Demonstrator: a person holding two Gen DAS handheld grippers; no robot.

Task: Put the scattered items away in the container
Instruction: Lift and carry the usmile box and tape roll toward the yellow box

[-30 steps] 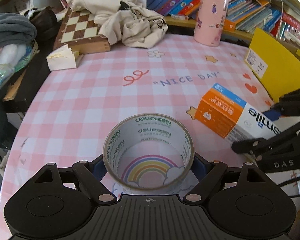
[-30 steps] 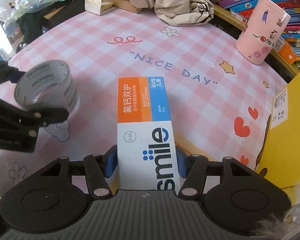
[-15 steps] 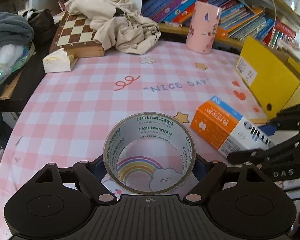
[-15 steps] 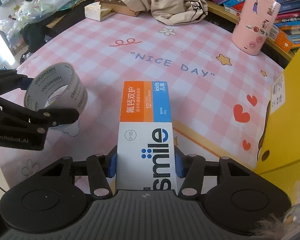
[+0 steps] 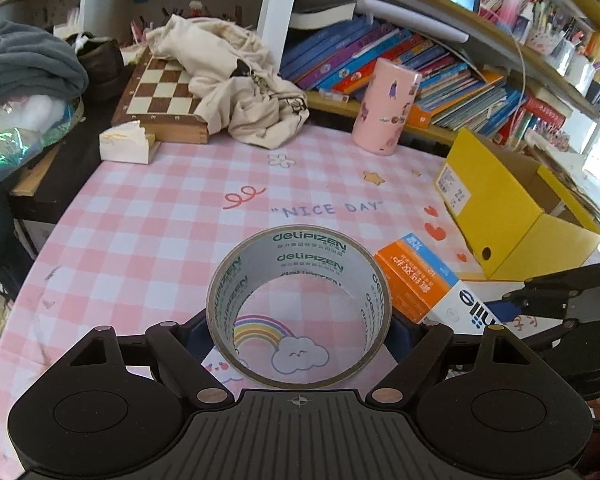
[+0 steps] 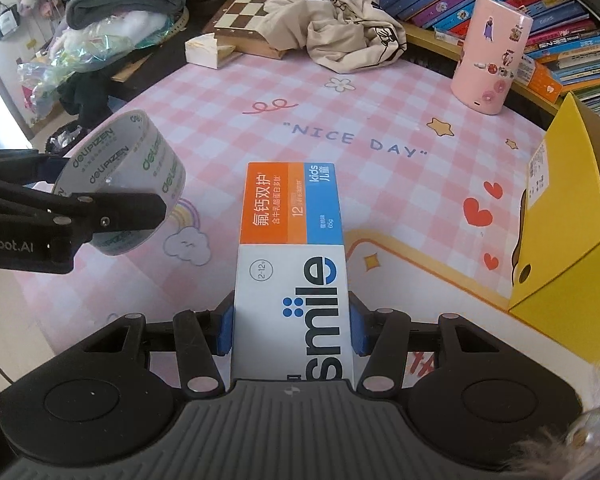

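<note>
— What sits around the two grippers, and is anything in the way?

— The pink checked tablecloth [image 6: 380, 120] is mostly bare in the middle. At the far edge stand a pink cylinder [image 6: 490, 54], a chessboard [image 5: 164, 96] with a beige cloth [image 5: 236, 80] heaped partly on it, and a small white box [image 5: 124, 146] just beside the board. Books [image 5: 440, 68] line the shelf behind. The yellow box [image 5: 512, 208], open at the top, stands at the right edge of the table. Nothing lies on the cloth between it and the grippers.

— How are the grippers held?

— The left gripper [image 5: 300, 328] is clamped on the roll of tape [image 5: 298, 304], one finger on each side, the ring's hole facing the camera. In the right view the roll [image 6: 120, 178] is clear of the cloth, at the left. The right gripper [image 6: 292, 326] grips the toothpaste box [image 6: 292, 248] by its near end; its blue pads [image 6: 226, 330] press both long sides, and the box points away towards the far side. The two grippers are side by side, close together but not touching.

— Room to move?

— The yellow box's near corner is just right of the toothpaste box. The table's near left edge falls away under the tape — clothes and bags are piled beyond it.
</note>
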